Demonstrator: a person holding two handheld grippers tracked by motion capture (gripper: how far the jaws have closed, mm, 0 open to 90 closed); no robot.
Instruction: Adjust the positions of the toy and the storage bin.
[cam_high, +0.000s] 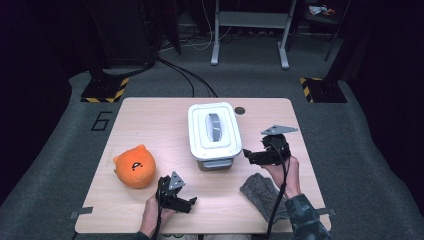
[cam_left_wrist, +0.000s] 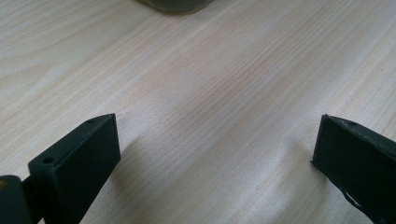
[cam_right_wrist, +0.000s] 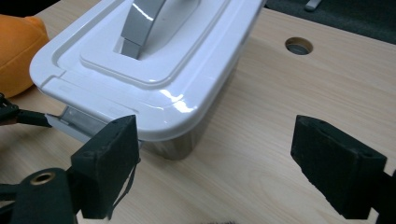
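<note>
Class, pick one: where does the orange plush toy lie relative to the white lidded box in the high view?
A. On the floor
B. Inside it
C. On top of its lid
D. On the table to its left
D: the orange plush toy rests on the table, left of the white lidded box and apart from it.

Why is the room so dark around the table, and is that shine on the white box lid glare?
High view: the table is lit, the floor around falls into dark. Right gripper view: yes, bright glare streaks on the white box lid and its handle. Left gripper view: soft shadows beside the jaws on the wood.
</note>
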